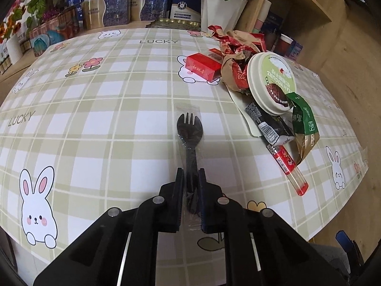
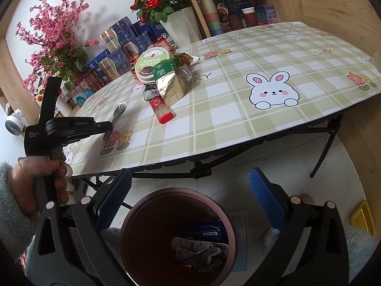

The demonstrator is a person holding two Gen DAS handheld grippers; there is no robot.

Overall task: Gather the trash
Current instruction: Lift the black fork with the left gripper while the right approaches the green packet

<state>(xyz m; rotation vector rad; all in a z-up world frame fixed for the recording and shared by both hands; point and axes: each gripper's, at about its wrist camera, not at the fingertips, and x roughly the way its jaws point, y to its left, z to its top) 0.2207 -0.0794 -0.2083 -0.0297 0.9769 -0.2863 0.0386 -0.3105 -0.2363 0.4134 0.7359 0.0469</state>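
Observation:
My left gripper (image 1: 191, 175) is shut on the handle of a black plastic spork in a clear wrapper (image 1: 189, 131), which lies on the checked tablecloth; it also shows in the right wrist view (image 2: 117, 112), with the left gripper (image 2: 107, 128) beside it. A trash pile sits to the right: yogurt lid (image 1: 271, 81), red box (image 1: 202, 68), brown wrappers (image 1: 238, 52), green-gold packet (image 1: 304, 128), black packet (image 1: 269, 124), red lighter (image 1: 289, 166). My right gripper (image 2: 188, 190) is open and empty above a dark red bin (image 2: 178, 238) holding crumpled paper.
Boxes (image 1: 119, 7), a white flower pot (image 1: 221, 14) and pink blossoms (image 2: 54, 35) line the table's far edge. A wooden shelf with cups (image 2: 209, 14) stands behind. The table edge (image 2: 214, 152) lies above the bin. A yellow item (image 2: 362, 219) lies on the floor.

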